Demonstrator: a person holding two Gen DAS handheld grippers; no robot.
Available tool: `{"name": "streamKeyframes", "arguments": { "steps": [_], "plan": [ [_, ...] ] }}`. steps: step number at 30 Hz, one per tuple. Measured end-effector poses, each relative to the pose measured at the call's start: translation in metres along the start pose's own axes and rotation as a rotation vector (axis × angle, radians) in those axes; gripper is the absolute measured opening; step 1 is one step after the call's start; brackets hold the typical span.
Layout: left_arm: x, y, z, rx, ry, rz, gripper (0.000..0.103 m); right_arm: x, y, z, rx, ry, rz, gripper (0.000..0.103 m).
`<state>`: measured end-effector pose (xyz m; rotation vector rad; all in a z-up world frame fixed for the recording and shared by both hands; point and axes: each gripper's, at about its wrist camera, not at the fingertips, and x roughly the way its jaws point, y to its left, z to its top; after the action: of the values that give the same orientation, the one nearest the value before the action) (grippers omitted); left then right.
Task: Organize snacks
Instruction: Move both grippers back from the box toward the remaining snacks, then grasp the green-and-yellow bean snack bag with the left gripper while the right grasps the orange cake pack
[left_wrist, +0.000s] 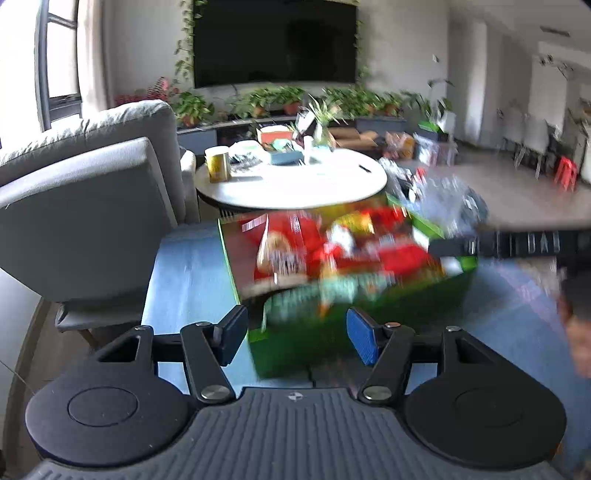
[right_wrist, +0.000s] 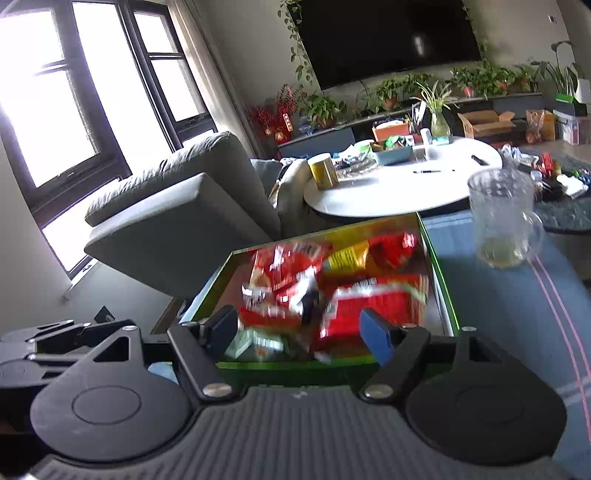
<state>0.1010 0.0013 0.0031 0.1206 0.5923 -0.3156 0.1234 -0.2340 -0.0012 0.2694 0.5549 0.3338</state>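
A green box (right_wrist: 445, 295) is seen across the middle of the right wrist view, its open top filled with snack packets (right_wrist: 365, 302), mostly red, with one yellow pack (right_wrist: 347, 256) toward the far wall and a green-and-white one (right_wrist: 255, 341) at the near edge. The packets are judged to be gathered there because the box serves as the one container for the sorting (though much remains jumbled and blurred).

The right gripper (right_wrist: 301, 332) is held low in the frame over the near edge of the box, its jaws parted and nothing gripped between them; it appears poised to reach among the packets. The left gripper (left_wrist: 297, 336) is shown at the lower centre of its own view, jaws likewise apart and empty, with the near corner of the box lying between and beyond them. At the right edge of that view a dark bar of the other tool (left_wrist: 517, 245) is seen reaching over the box.

The box is set on a blue cloth (right_wrist: 517, 332) with pink stripes. A glass mug (right_wrist: 504, 221) with a little liquid is stood on the cloth at the right, well apart from the box. Beyond, a round white table (right_wrist: 399, 188), a grey chair (right_wrist: 181, 221), a wall-mounted television (right_wrist: 388, 37) and potted plants (right_wrist: 321, 107) are visible.
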Motion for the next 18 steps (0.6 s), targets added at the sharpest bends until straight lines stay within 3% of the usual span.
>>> {"name": "streamKeyframes", "arguments": {
  "steps": [9, 18],
  "plan": [
    [-0.041, 0.008, -0.073, 0.097, 0.113, -0.031, 0.057, -0.027, 0.009, -0.024, -0.04, 0.018, -0.008, 0.07],
    [-0.089, 0.009, -0.115, 0.25, 0.174, -0.128, 0.062, -0.033, 0.023, -0.045, -0.055, 0.063, -0.017, 0.07]
  ]
}}
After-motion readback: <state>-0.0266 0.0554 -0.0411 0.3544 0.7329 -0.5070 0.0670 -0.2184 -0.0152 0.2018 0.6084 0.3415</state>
